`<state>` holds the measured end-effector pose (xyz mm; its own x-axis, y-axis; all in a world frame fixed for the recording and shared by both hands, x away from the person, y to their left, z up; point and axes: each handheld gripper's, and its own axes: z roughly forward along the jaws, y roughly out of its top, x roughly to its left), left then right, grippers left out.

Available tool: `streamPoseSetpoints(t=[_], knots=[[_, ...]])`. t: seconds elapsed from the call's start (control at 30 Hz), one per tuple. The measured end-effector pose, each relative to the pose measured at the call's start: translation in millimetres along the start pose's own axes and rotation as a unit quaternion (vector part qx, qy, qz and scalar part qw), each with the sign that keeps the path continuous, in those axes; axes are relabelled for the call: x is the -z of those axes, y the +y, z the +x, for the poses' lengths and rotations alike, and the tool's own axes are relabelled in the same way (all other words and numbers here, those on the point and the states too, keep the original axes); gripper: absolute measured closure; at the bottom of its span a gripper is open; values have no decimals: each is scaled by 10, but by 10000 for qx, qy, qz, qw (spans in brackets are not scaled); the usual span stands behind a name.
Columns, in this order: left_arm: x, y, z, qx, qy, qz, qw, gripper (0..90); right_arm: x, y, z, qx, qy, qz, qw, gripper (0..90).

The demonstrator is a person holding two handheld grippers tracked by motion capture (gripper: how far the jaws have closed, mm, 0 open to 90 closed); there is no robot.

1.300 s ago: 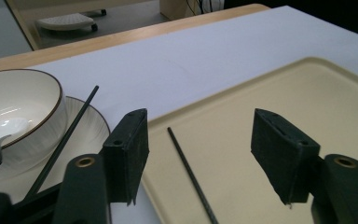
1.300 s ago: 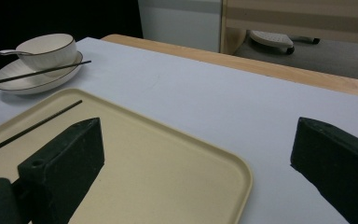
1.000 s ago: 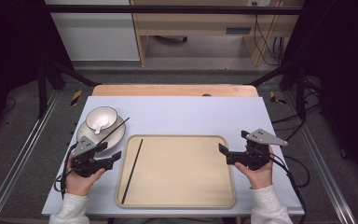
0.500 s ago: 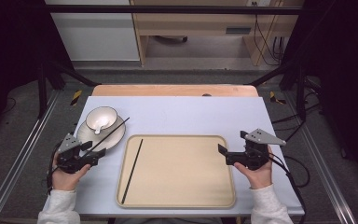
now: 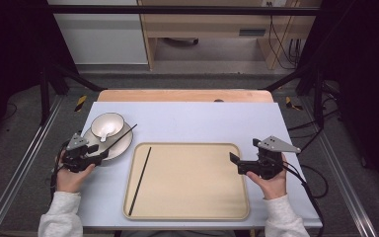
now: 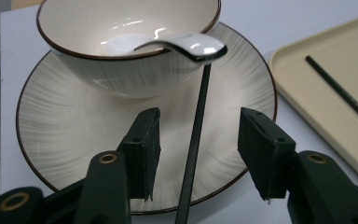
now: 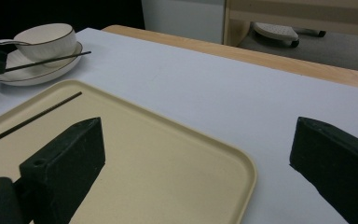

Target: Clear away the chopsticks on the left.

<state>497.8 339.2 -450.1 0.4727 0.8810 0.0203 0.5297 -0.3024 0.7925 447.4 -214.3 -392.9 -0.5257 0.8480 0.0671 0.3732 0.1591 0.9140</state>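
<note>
Now — left gripper (image 6: 198,154) spread astride chopstick (image 6: 196,140) on plate (image 6: 65,135) | right gripper (image 7: 196,158) spread — over tray (image 7: 168,154)

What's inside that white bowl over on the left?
A white spoon lies in the bowl, its handle hooked over the rim. The bowl sits on a plate. The bowl's near wall hides part of its bottom, so anything lying there can't be seen.

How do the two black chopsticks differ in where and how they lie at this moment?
The chopstick on the plate rests across the plate beside the bowl, running between the open left gripper jaws. The chopstick on the tray lies flat near the tray's left edge, away from either gripper. Both are thin, black and straight.
</note>
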Motion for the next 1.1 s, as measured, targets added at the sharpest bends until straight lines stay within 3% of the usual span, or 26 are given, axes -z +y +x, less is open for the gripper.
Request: streamPoseSetpoints(t=[0.27,0.67,1.1], knots=[[-126,-7,15,-70,64,146,9998,600,-21,-11,15,8,10,24,10000,35],[-180,-4,-12,-44,22,186,9998,794,-35,-17,18,12,-3,68,10000,36],[-174,14,-76,-191,-69,304,9993,850,-25,-15,18,16,-15,60,10000,36]])
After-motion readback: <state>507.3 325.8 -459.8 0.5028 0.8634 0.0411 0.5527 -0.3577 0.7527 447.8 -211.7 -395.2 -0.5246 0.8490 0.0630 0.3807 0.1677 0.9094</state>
